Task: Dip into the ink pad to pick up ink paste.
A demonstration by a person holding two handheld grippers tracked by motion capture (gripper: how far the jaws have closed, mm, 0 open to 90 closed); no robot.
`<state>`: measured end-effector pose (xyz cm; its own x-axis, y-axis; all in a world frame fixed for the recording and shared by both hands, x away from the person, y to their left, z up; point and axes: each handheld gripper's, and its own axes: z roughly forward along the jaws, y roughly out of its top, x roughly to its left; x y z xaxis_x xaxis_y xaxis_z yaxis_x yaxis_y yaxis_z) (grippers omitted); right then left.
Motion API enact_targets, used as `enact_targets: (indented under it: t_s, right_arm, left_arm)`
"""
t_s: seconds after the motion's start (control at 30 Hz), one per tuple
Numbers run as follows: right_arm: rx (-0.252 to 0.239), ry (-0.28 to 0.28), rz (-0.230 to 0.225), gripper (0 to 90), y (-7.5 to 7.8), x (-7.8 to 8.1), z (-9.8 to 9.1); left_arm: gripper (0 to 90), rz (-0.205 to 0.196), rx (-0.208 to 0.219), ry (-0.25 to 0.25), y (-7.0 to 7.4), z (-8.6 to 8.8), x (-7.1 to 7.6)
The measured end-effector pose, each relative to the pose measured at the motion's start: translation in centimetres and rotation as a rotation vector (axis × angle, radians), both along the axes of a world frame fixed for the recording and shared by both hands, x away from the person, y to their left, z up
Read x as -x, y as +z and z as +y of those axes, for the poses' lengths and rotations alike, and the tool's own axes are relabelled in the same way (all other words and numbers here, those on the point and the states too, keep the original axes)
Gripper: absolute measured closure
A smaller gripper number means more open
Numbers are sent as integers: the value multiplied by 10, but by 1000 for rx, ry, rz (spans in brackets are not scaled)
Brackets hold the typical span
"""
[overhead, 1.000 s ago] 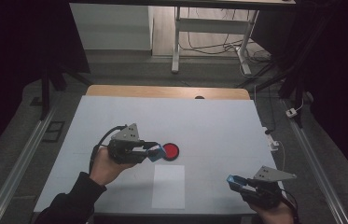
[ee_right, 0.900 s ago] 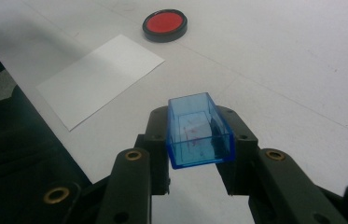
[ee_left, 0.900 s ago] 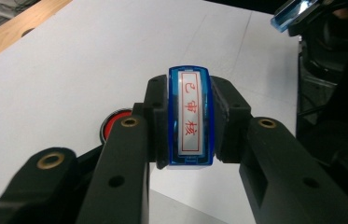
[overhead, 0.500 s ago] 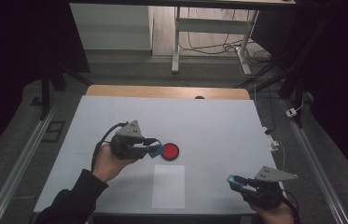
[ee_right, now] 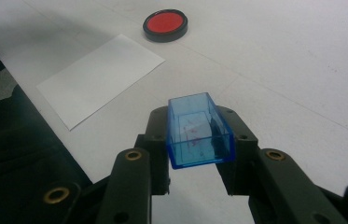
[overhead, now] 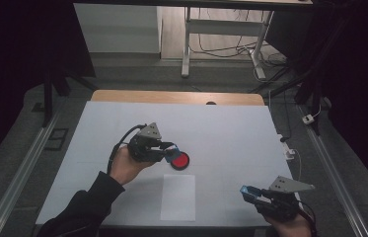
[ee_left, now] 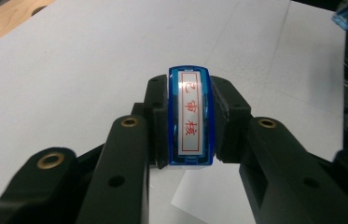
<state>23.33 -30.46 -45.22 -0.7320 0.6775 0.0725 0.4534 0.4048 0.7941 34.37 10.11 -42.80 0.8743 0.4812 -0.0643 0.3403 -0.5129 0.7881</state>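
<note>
red ink pad [overhead: 179, 160]: one.

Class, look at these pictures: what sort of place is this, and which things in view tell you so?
Probably a lab or recording workspace, not a home: a bare white table with dark surrounds, loose cables on the floor behind it, and metal rails alongside.

White table [overhead: 231, 128]: red ink pad [overhead: 179, 160], paper sheet [overhead: 178, 196].

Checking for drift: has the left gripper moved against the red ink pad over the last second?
No. The left gripper keeps its place at the red ink pad.
</note>
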Motion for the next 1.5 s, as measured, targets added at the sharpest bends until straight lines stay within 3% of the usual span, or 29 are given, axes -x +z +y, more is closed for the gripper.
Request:
enact_targets:
  t_s: [0.33, 0.83, 1.5]
  right_arm:
    - [0, 2, -1, 678, 0, 0, 0]
    - [0, 16, 0, 677, 0, 0, 0]
    - [-4, 25, 3, 677, 0, 0, -1]
  left_arm:
    - [704, 20, -9, 29, -17, -12, -18]
    - [704, 43, -69, 60, -43, -26, -37]
    - [704, 86, -107, 73, -61, -32, -45]
